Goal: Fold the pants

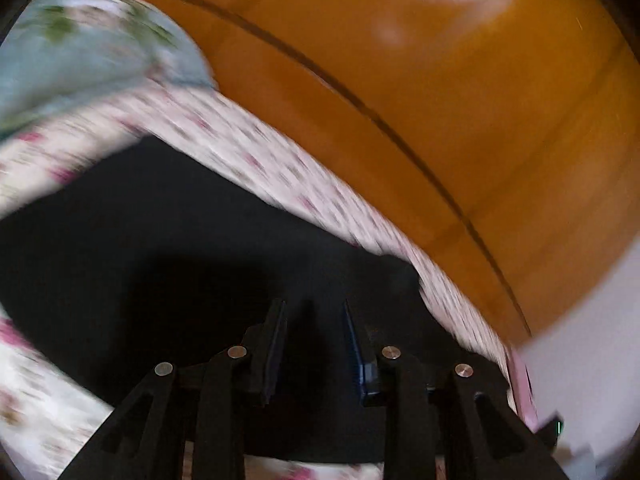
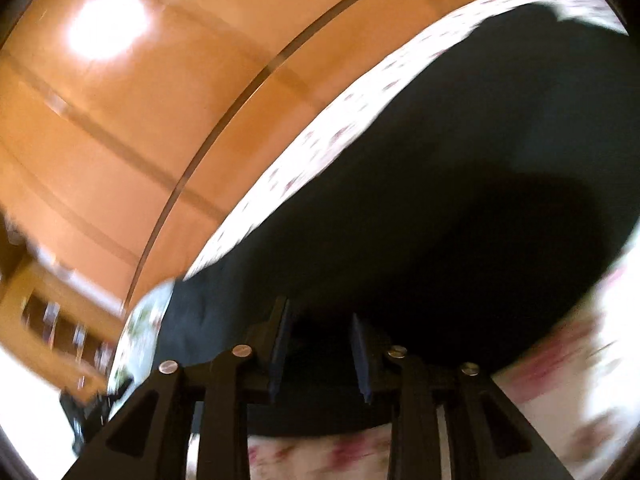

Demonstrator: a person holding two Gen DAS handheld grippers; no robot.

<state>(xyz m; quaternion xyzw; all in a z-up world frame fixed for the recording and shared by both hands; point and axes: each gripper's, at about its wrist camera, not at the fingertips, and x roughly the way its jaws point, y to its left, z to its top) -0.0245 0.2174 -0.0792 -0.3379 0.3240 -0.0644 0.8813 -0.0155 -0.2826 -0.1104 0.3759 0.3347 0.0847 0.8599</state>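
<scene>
Black pants [image 1: 168,240] lie spread on a floral bedsheet [image 1: 256,152]. My left gripper [image 1: 316,308] is open, its fingers apart just above the black cloth, nothing between them. In the right wrist view the same pants [image 2: 460,168] fill the middle and right. My right gripper [image 2: 320,312] is open over the pants near their edge, holding nothing. Both views are blurred by motion.
An orange wooden headboard [image 1: 440,80] stands behind the bed; it also shows in the right wrist view [image 2: 140,120]. A light blue floral pillow [image 1: 80,52] lies at the upper left. A wooden shelf [image 2: 48,320] sits at the left. White wall [image 1: 592,340] at right.
</scene>
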